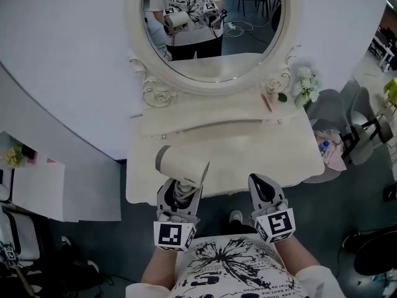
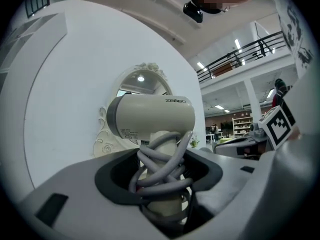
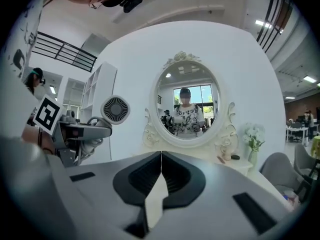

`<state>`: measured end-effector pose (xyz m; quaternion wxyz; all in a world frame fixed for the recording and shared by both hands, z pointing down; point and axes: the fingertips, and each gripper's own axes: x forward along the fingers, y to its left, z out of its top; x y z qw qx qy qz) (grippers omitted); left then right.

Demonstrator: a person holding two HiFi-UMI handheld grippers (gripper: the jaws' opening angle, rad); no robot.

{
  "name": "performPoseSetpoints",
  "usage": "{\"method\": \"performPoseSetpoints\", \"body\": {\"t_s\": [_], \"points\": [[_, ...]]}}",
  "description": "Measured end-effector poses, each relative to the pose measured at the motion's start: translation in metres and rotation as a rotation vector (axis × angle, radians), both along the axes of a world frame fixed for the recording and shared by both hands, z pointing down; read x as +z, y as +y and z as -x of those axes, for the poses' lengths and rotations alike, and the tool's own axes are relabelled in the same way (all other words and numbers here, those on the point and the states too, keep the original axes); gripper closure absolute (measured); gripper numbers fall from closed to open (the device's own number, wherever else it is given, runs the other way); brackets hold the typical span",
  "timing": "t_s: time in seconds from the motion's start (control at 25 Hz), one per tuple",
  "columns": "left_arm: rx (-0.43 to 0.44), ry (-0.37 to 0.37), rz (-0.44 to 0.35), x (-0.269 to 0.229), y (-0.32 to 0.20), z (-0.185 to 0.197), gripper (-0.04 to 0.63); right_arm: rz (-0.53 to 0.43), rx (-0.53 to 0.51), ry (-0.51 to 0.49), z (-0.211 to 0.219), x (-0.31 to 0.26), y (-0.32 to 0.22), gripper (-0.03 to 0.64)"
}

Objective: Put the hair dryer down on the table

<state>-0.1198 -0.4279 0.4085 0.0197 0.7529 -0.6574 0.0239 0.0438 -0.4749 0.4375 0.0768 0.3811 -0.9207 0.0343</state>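
A cream hair dryer (image 1: 178, 162) with a grey cord wound round its handle (image 2: 162, 171) is held upright over the front left of the white dressing table (image 1: 248, 143). My left gripper (image 1: 180, 188) is shut on the wrapped handle, and the dryer's body (image 2: 150, 116) stands above the jaws. From the right gripper view the dryer's round rear grille (image 3: 116, 109) shows at the left, raised above the tabletop. My right gripper (image 1: 259, 182) hovers at the table's front edge, with its jaws (image 3: 161, 159) closed together on nothing.
An oval mirror (image 1: 214, 30) in an ornate frame stands at the back of the table. White flowers (image 1: 306, 85), a thin brown stick (image 1: 267, 101) and a small dark object (image 1: 282, 96) sit at the back right. A grey chair (image 1: 347, 123) is to the right, white shelving (image 1: 37, 185) to the left.
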Motion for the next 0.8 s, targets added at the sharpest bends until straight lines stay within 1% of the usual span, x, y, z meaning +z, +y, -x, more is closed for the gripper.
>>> {"method": "performPoseSetpoints", "body": {"t_s": [0.24,0.36,0.44,0.64,0.8], "points": [[-0.102,0.006,0.045,0.025,-0.044,-0.017,0.341,0.016,-0.097,0.009,-0.013,0.015,-0.063,0.598],[-0.157,0.012,0.098,0.044,-0.052,-0.02,0.341,0.026,-0.165,0.017,-0.01,0.023,-0.08,0.598],[-0.179,0.02,0.133,0.056,-0.058,-0.02,0.341,0.03,-0.2,0.02,-0.007,0.027,-0.089,0.598],[-0.197,0.059,0.238,0.094,-0.076,-0.018,0.341,0.044,-0.243,0.035,0.002,0.041,-0.108,0.598],[-0.169,0.059,0.344,0.132,-0.096,-0.02,0.341,0.077,-0.232,0.029,0.006,0.053,-0.128,0.597]]}}
